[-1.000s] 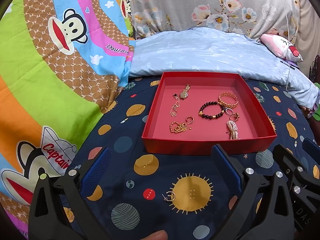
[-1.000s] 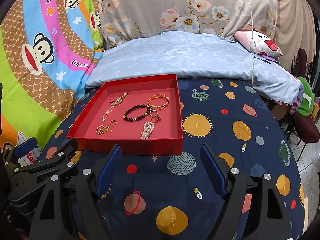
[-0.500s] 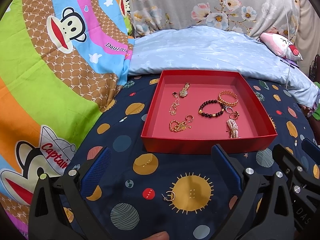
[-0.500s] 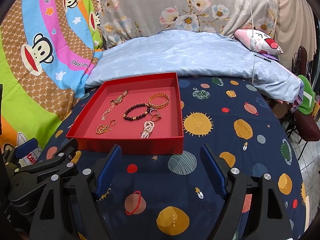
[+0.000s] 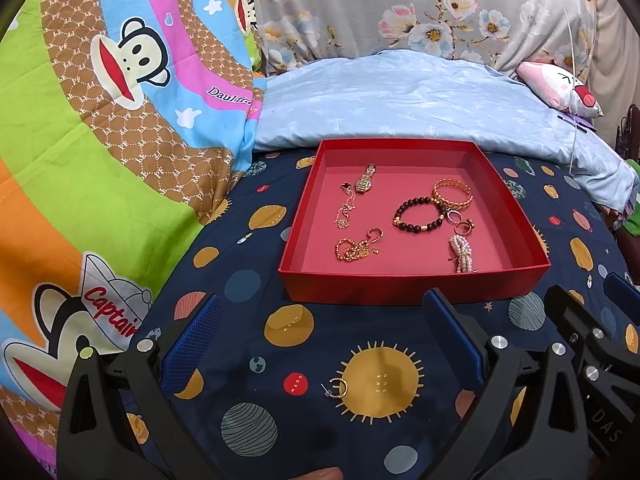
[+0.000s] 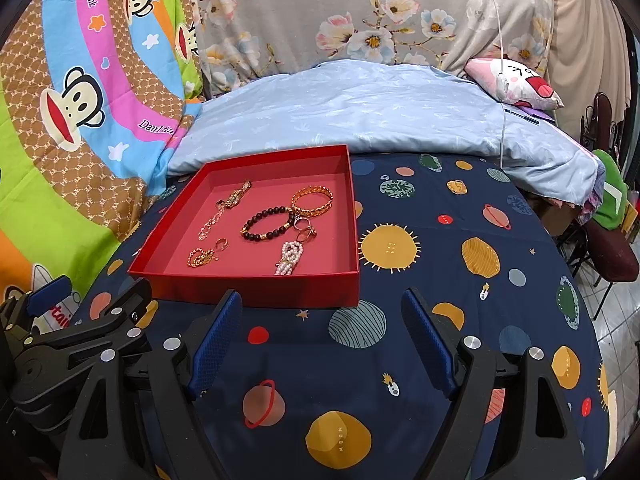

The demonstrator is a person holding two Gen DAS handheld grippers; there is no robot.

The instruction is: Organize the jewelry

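A red tray (image 5: 404, 289) (image 6: 256, 292) lies on the navy planet-print sheet. In it lie a gold watch (image 5: 366, 179), a thin chain (image 5: 345, 210), a gold chain (image 5: 352, 249), a dark bead bracelet (image 5: 418, 216) (image 6: 267, 224), a gold bangle (image 5: 452, 195) (image 6: 312, 201), rings (image 5: 460, 223) and a pearl piece (image 5: 462, 254) (image 6: 290, 258). A small gold hoop earring (image 5: 338, 387) lies loose on the sheet, between the fingers of my open, empty left gripper (image 5: 320, 334). My right gripper (image 6: 320, 338) is open and empty, in front of the tray's near right corner.
A light blue pillow (image 5: 400, 108) lies behind the tray. A colourful monkey-print blanket (image 5: 100, 140) rises on the left. A pink plush (image 6: 516, 80) sits at the back right. The bed's right edge drops to a tiled floor (image 6: 616, 344).
Both views have shifted slightly; the tray sits a touch higher in the frames. Both grippers remain open and no jewelry has moved.
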